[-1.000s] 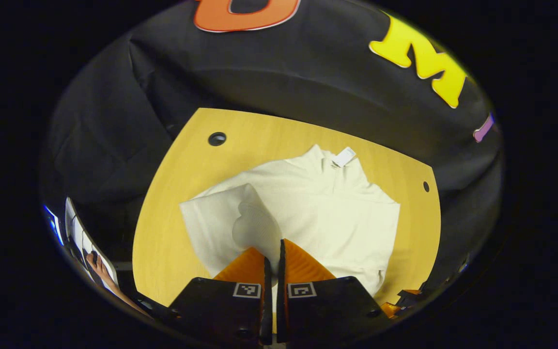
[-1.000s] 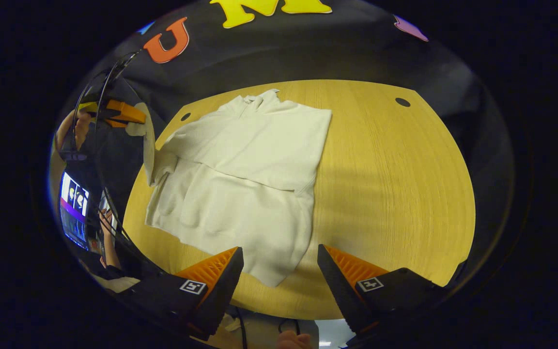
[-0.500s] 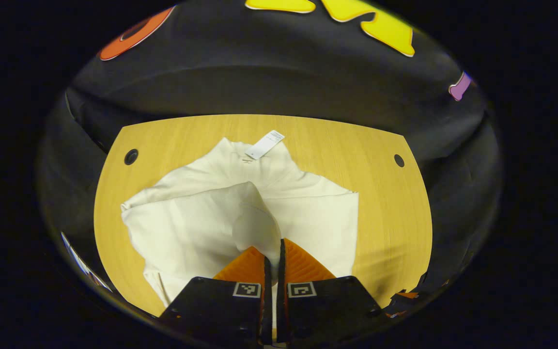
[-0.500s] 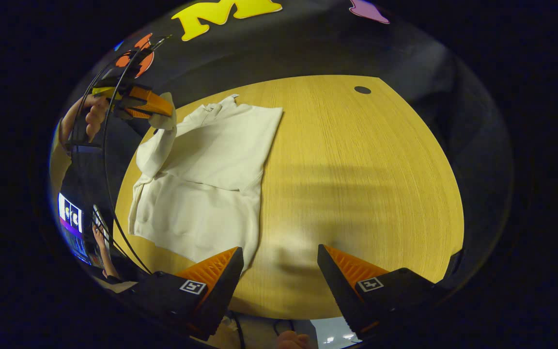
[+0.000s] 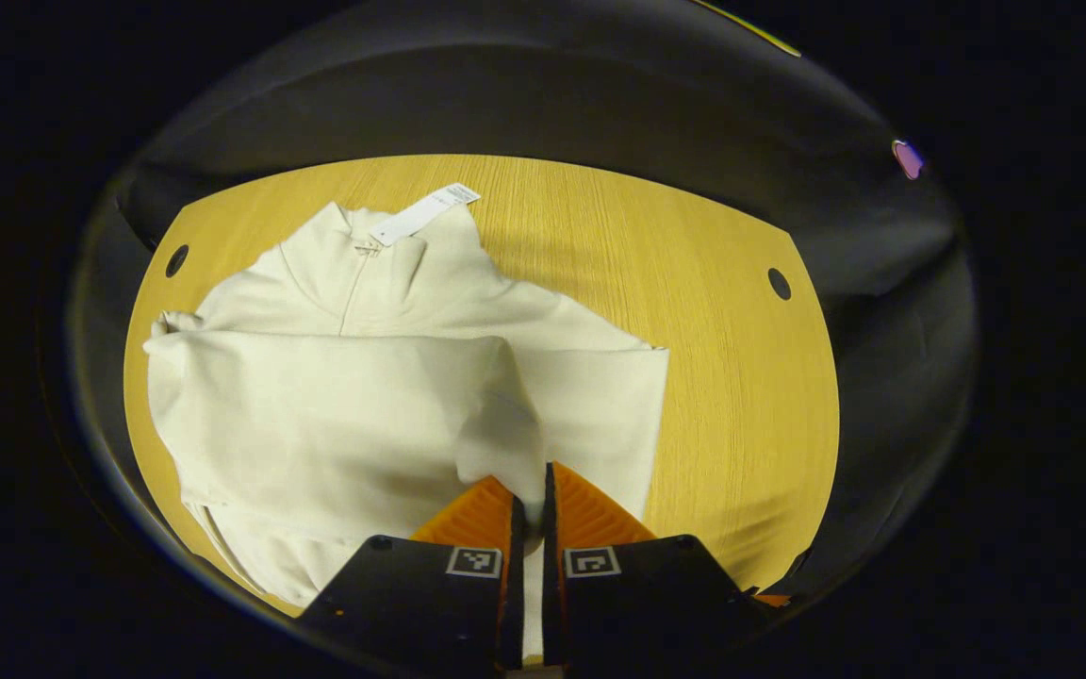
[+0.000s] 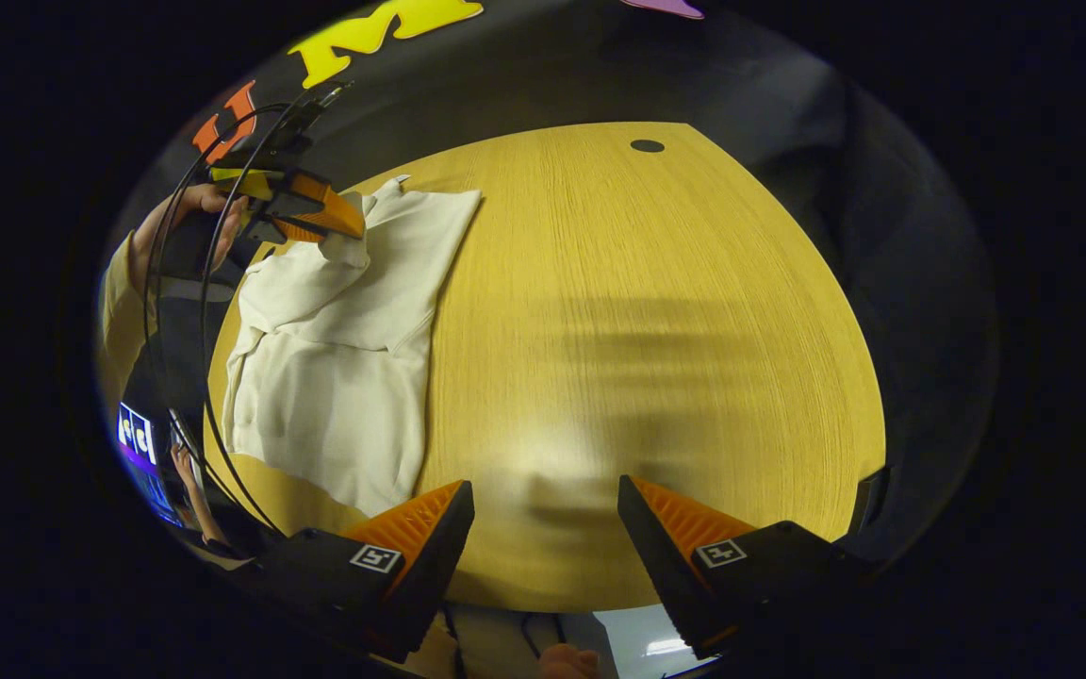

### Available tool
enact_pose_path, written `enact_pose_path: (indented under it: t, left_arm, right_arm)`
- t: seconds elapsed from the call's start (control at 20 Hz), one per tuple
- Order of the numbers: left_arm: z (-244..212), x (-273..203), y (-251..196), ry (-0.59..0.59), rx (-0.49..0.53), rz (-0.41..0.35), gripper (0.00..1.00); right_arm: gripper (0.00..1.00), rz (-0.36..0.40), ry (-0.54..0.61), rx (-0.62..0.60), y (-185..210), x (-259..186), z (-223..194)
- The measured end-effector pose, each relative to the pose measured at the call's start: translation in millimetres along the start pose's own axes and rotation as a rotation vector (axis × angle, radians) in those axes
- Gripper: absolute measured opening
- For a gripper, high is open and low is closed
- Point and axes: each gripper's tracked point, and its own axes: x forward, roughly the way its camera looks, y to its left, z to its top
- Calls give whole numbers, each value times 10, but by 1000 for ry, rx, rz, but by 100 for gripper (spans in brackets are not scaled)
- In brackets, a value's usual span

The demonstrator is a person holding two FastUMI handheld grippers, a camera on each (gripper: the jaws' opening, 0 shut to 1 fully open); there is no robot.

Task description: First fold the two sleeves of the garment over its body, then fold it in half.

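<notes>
While the left claw pinches a sleeve over the garment, the right claw gapes above the counter.

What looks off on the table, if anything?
Nothing damaged or spilled. The white garment lies near the left side of the table, a paper tag sticking out at its collar. The left gripper pinches its sleeve; the right gripper is open, over bare wood.
</notes>
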Motion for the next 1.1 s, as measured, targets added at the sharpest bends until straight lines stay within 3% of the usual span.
enact_pose_path:
  t: [0.05, 0.1, 0.2, 0.25, 0.35, 0.45, 0.55, 0.9, 1.1]
  left_arm:
    - [-265, 15, 84, 2, -15, -24, 13]
    - [15, -52, -155, 0, -32, -46, 15]
    - [4, -78, -219, -7, -55, -88, 33]
    - [0, -109, -209, -12, -51, -82, 58]
    - [10, -140, -202, -45, -47, -92, 41]
    - [-72, -180, -188, -53, -46, -99, 75]
    - [-205, -268, -131, -40, -13, -92, 92]
    - [-677, -595, 466, -140, 126, -60, 92]
    - [-1120, -752, 920, -157, 133, -50, 92]
  right_arm:
    - [96, 5, -2, 0, 4, 3, 7]
    - [96, 7, -6, 1, 15, 4, 12]
    - [93, 14, -4, -5, 74, -2, -6]
    - [96, 20, -4, -13, 126, 7, -11]
    - [96, 25, -7, -34, 230, 19, -35]
    - [93, 21, -10, -54, 350, 33, -69]
    - [93, 23, -17, -65, 503, 1, -97]
    - [93, 22, -14, -96, 1013, 55, -293]
    - [93, 22, 2, -5, 1202, 165, -404]
